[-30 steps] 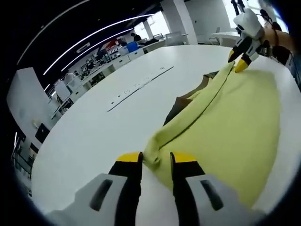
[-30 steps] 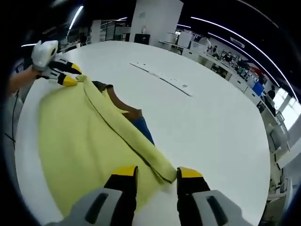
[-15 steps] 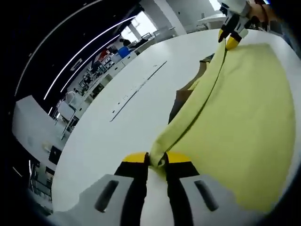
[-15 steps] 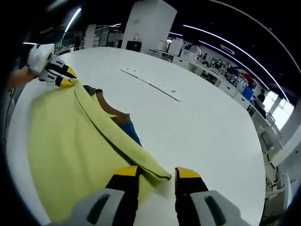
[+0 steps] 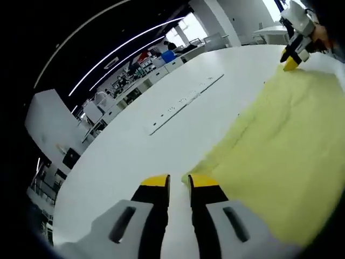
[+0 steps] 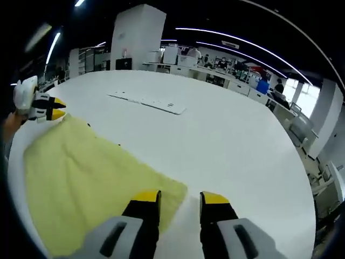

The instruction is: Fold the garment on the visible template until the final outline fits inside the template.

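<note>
Left gripper view: left tool (image 5: 178, 182) nearly pressed together beside yellow garment (image 5: 280, 156), flat on tabletop (image 5: 135, 145); right tool (image 6: 179, 198) spread, empty. More folding probably remains.

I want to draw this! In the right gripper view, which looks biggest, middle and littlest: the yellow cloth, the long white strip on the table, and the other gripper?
1. Yellow cloth, biggest.
2. White strip.
3. Other gripper, though it's far from the camera.

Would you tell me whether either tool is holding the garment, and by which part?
Right tool: open, holding nothing; the yellow garment has a corner at its tips. Left tool: jaws nearly closed beside another corner; cannot tell.
</note>
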Demonstrator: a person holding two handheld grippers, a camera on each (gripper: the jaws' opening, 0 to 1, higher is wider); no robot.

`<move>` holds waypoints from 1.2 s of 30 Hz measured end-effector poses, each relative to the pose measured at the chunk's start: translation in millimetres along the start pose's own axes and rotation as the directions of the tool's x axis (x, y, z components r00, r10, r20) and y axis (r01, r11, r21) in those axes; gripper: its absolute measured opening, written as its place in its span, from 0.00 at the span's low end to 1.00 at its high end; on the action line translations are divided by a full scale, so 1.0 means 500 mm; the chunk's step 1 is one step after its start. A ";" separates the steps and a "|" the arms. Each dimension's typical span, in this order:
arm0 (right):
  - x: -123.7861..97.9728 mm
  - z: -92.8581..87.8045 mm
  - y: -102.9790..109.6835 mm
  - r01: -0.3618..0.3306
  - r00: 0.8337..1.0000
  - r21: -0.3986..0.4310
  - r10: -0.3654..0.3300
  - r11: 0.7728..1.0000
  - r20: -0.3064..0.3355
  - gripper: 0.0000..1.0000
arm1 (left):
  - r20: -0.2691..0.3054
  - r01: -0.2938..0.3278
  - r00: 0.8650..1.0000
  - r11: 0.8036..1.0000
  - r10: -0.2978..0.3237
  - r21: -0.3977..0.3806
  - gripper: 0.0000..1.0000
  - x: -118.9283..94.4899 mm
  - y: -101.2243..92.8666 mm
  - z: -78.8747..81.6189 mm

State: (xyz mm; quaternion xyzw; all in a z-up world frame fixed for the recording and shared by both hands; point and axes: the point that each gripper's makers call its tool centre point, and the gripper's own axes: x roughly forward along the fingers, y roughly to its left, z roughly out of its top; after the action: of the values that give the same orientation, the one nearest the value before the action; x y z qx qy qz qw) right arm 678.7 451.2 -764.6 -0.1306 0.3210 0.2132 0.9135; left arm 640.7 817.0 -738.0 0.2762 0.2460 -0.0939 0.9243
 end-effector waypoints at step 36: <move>-0.242 -0.073 0.149 -0.369 0.928 0.179 0.371 0.912 0.026 0.75 | 0.164 0.300 0.953 0.881 -0.256 -0.367 0.79 -0.243 -0.089 -0.037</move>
State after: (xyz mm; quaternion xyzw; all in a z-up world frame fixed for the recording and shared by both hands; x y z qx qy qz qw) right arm 539.0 465.5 -722.1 0.0148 0.3615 0.3517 0.8634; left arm 514.7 795.0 -710.8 0.0442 0.2452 -0.1901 0.9496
